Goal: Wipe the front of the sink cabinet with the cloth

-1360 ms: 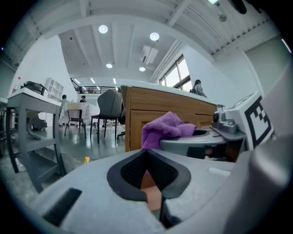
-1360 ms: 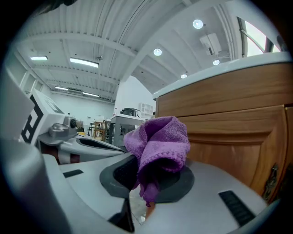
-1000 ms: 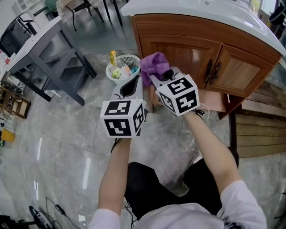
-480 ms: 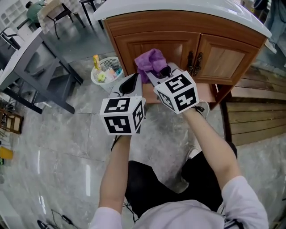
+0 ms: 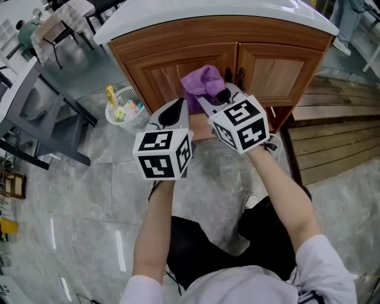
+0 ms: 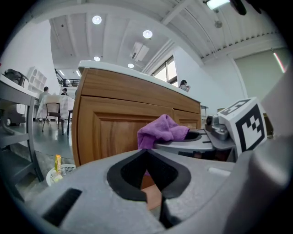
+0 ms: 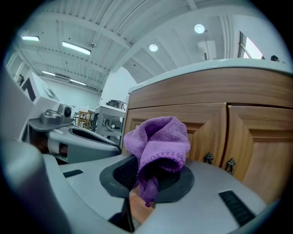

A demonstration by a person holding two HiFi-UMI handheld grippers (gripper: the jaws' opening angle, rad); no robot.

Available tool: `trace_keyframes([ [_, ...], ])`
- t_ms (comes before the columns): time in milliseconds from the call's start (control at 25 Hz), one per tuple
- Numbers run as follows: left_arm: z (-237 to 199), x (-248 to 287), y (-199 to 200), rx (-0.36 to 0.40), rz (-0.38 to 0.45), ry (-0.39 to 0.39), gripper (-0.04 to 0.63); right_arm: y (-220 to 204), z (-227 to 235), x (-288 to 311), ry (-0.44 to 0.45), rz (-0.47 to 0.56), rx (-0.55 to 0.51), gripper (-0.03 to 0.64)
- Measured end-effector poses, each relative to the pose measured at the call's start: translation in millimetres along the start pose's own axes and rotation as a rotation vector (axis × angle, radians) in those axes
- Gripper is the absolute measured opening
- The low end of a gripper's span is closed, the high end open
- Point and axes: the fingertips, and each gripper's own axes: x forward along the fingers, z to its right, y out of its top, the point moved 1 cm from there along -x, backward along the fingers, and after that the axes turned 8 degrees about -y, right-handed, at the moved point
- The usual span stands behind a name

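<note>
A: Holding anything, the right gripper (image 7: 145,180)?
B: Yep. Jaws pinched on the purple cloth (image 7: 158,139). A bunch of it sticks up past the tips, and a small tail hangs down btwn the pads.
A: And the left gripper (image 6: 147,153)?
B: Jaws together at the tips, nothing btwn them. It sits just left of the right one, roughly level w/ it, marker cubes toward the person.
A: Where's the cloth vs. the sink cabinet (image 5: 155,65)?
B: In front of the left door, near its right edge, just left of the two dark door handles (image 5: 237,76). Touching the wood or not, can't tell from any view. Left gripper view shows it past that gripper's tips, a bit right, against the door panel.
A: Cabinet itself?
B: Brown wood, two panelled doors, both closed, white countertop (image 5: 196,12) overhanging the front.
A: Anything else round there?
B: White mesh wastebasket (image 5: 127,110) w/ bits of rubbish, on the floor left of the cabinet, near its corner. Grey table (image 5: 41,101) farther left. Wooden boards (image 5: 335,148) on the floor to the right. Glossy grey stone floor (image 5: 89,196).
A: The person?
B: Bare forearms, white top, black shorts, facing the cabinet.
</note>
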Motion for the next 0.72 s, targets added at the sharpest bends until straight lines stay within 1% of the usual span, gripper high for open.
trace_keyframes([
  [360,28,31,9,0.016,0.001,-0.081,0.006,-7,40,-34,-0.050,-0.031,0.022,0.072],
  [600,59,54,12,0.030,0.000,-0.158,0.006,-13,72,-63,-0.111,-0.048,0.041,0.072],
  [720,70,62,10,0.036,-0.004,-0.175,0.006,-16,84,-74,-0.124,-0.047,0.048,0.072],
])
